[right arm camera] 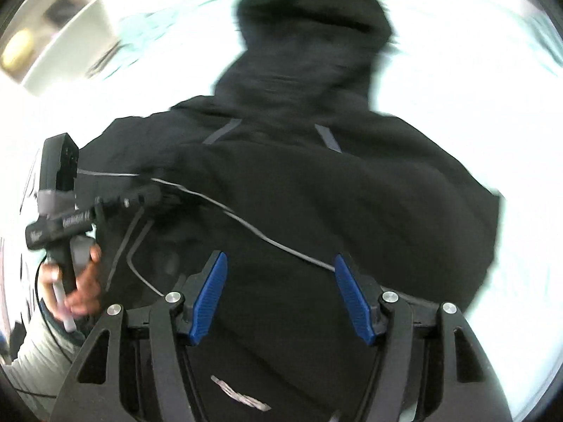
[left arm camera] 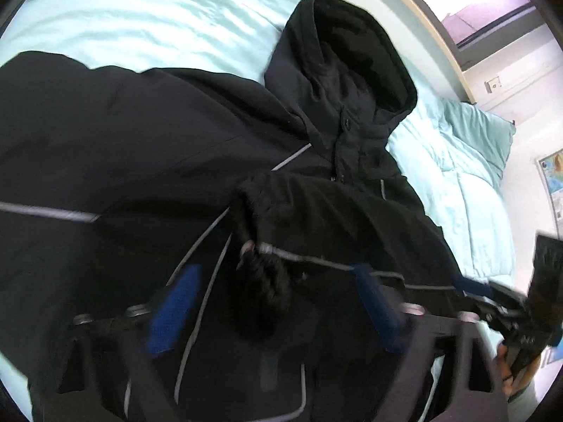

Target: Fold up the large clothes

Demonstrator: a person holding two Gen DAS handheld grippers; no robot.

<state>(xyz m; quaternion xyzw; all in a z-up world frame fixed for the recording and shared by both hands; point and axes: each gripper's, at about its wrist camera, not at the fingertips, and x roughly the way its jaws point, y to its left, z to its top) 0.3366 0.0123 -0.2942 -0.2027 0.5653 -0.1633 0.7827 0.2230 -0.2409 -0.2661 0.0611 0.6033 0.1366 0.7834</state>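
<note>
Nearby, pale bedding [left arm camera: 147,17], black hooded jacket [left arm camera: 140,133] beneath both released hand-held grippers [right arm camera: 279,295].

On my left wrist feed, daylight pours from the window [left arm camera: 468,3] at upper right, and the black jacket [left arm camera: 147,133] stays nearly detailless. My right wrist feed is blown out: the bedding [right arm camera: 440,70] glares white and motion blur smears the hood [right arm camera: 313,17]. Both fisheye views bend and darken at the rims.

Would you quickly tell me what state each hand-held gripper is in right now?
Left hand-held gripper: open, blue pads either side of the black jacket's furry cuff, not pressing it.
Right hand-held gripper: open above the jacket, holding nothing.
</note>
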